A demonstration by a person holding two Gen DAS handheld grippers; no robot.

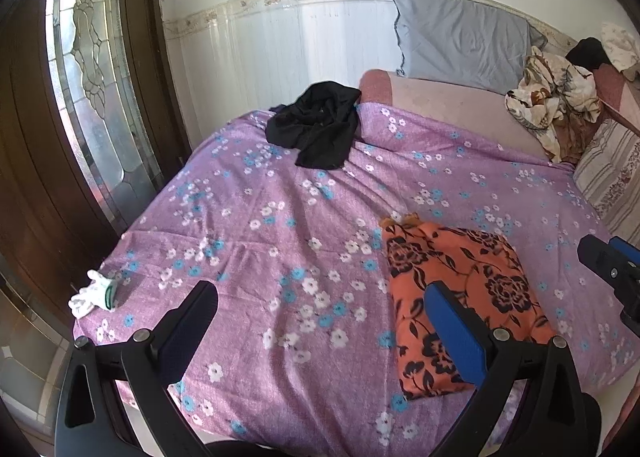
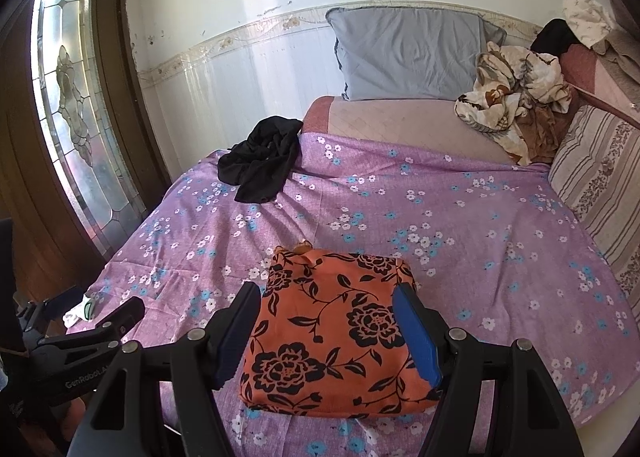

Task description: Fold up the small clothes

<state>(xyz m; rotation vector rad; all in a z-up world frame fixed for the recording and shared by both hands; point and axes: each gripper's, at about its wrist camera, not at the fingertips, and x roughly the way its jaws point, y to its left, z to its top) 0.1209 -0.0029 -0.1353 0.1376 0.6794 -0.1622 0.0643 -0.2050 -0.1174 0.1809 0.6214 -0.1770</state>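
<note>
A folded orange garment with black flowers (image 2: pixel 332 337) lies flat on the purple flowered bedsheet (image 2: pixel 460 257) near the front edge. My right gripper (image 2: pixel 326 288) hovers just over it, open, one finger on each side and the pads not pressing the cloth. In the left wrist view the same garment (image 1: pixel 472 281) lies to the right of my left gripper (image 1: pixel 320 287), which is open over bare sheet (image 1: pixel 280 217). A crumpled black garment (image 1: pixel 316 129) lies at the far left of the bed, also visible in the right wrist view (image 2: pixel 260 161).
A small white sock or glove (image 1: pixel 94 293) lies at the bed's left edge. A grey pillow (image 2: pixel 408 53), a crumpled flowered cloth (image 2: pixel 512 97) and a striped pillow (image 2: pixel 596 177) sit at the back and right. A wooden door with glass (image 1: pixel 80 97) stands left.
</note>
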